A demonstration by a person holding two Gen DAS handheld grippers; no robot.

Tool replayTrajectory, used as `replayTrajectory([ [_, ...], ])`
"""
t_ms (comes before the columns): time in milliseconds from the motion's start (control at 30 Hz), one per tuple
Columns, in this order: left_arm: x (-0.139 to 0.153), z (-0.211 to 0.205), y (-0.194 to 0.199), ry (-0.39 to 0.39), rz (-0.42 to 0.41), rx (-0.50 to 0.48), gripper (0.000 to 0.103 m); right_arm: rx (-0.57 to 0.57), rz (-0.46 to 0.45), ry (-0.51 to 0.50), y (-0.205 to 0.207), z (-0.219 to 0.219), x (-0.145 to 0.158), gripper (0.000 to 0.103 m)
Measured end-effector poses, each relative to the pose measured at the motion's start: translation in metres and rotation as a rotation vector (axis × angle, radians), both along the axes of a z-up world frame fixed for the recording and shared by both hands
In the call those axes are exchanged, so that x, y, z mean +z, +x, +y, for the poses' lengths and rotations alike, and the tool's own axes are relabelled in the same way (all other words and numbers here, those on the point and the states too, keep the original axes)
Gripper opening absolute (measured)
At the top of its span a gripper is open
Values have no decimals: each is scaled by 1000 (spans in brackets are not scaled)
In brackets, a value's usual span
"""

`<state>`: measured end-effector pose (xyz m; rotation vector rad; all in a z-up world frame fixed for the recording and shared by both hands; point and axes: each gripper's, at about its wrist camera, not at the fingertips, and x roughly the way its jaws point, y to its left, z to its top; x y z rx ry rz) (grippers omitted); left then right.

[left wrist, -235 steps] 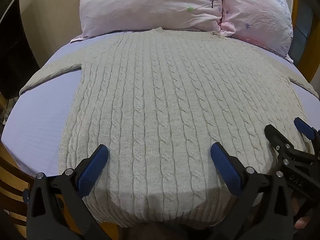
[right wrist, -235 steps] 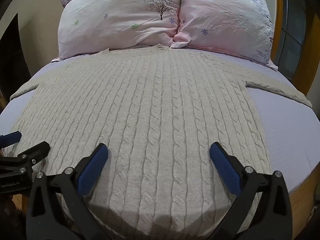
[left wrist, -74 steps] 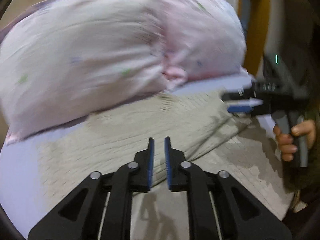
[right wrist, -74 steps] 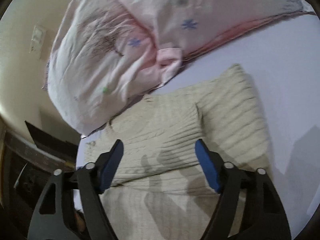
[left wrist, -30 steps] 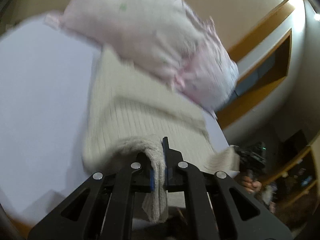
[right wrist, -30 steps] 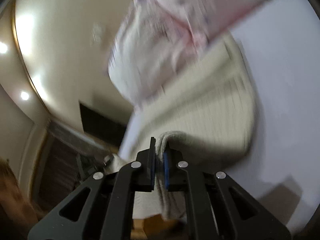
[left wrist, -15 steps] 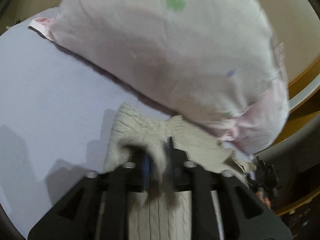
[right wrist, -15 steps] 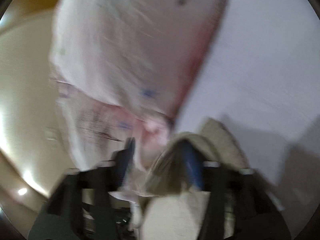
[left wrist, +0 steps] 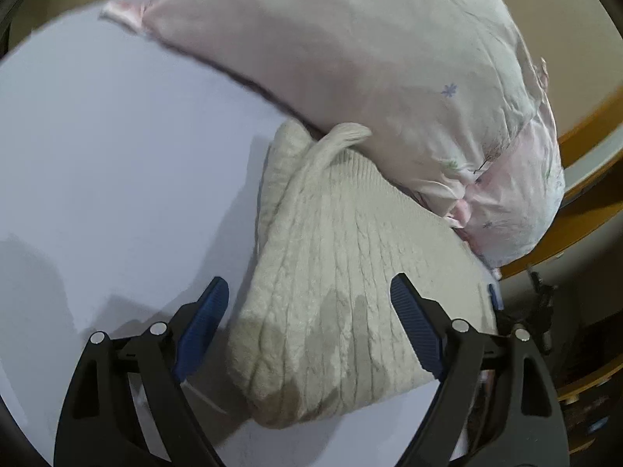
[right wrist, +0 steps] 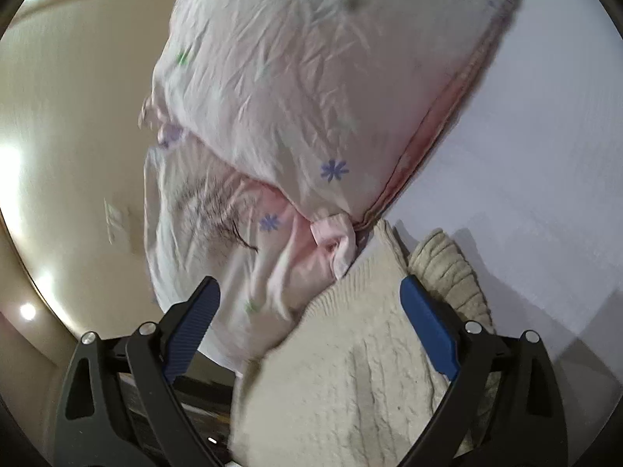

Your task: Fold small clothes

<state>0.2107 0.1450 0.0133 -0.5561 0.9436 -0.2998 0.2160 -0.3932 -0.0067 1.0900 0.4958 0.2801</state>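
A cream cable-knit sweater (left wrist: 335, 280) lies folded on the lavender bed sheet (left wrist: 117, 179), its far edge against the pink pillows. My left gripper (left wrist: 307, 334) is open and empty, hovering just above the sweater's near left part. One corner of the knit curls up against the pillow (left wrist: 342, 136). In the right wrist view the sweater (right wrist: 350, 369) fills the lower middle, with a ribbed cuff or hem (right wrist: 447, 268) sticking out at its right. My right gripper (right wrist: 311, 338) is open and empty above it.
Two pink flowered pillows (left wrist: 370, 58) lie along the far side of the bed, also in the right wrist view (right wrist: 311, 97). A wooden bed frame (left wrist: 584, 136) curves at the right. The beige wall (right wrist: 78, 116) shows at the left.
Both grippers were shut on sweater edges and carried them toward the pillows. Now both have opened and let go, and the folded layer lies on the sweater.
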Motion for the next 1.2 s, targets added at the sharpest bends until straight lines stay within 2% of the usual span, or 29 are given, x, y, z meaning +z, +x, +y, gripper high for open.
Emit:
replayTrajectory([
  [133, 0, -3, -2, 15, 8, 8, 85, 10, -13, -47, -4, 5, 5, 94],
  [167, -1, -4, -3, 19, 12, 14, 77, 13, -8, -38, -4, 4, 3, 95],
  [200, -2, -4, -5, 4, 24, 21, 53, 15, -1, -28, -3, 5, 1, 95],
  [233, -7, -4, -5, -30, 58, 28, 41, 17, 3, -19, -3, 4, 0, 95],
  [267, -13, -2, -6, -78, 87, 42, 23, 21, 5, -5, -3, 4, -2, 95],
  [300, -22, 4, -7, -186, 111, 49, 20, 29, 3, 14, -3, 2, -4, 95],
  [333, -25, 7, -7, -237, 112, 59, 19, 34, -1, 24, -3, 2, -4, 95],
  [400, -21, 10, -8, -298, 80, 57, 17, 45, -17, 31, -4, 1, -2, 95],
  [467, -5, 5, -9, -350, 24, 39, 16, 57, -45, 35, -6, 1, 4, 95],
  [567, 37, -32, -6, -388, -105, -55, 16, 57, -102, 13, -11, -4, 17, 95],
  [667, 72, -106, 5, -444, -213, -227, 16, 41, -137, -28, -17, -10, 26, 95],
  [700, 78, -144, 10, -454, -234, -314, 16, 29, -146, -49, -19, -15, 29, 95],
  [767, 76, -207, 17, -433, -229, -438, 16, 18, -156, -66, -22, -26, 31, 95],
  [800, 71, -256, 20, -347, -214, -530, 16, 16, -152, -62, -22, -32, 30, 95],
  [867, 57, -314, 21, -222, -163, -643, 17, 11, -130, -48, -20, -43, 26, 95],
  [900, 49, -336, 20, -200, -118, -694, 17, 9, -106, -41, -18, -51, 23, 96],
  [967, 49, -345, 13, -260, -99, -762, 17, 20, -79, -35, -17, -57, 20, 97],
  [1033, 64, -318, 4, -269, -190, -713, 29, 55, -54, -27, -15, -62, 18, 100],
  [1067, 70, -300, 1, -263, -220, -663, 54, 79, -20, -40, -13, -62, 18, 100],
  [1100, 74, -272, -2, -240, -249, -574, 74, 116, 28, -63, -10, -60, 18, 100],
  [1133, 76, -254, -3, -203, -265, -505, 77, 142, 54, -81, -8, -59, 17, 101],
  [1167, 75, -236, -5, -151, -274, -445, 77, 179, 122, -130, -4, -55, 15, 101],
  [1200, 70, -219, -4, -79, -259, -385, 78, 195, 165, -165, -1, -52, 12, 101],
])
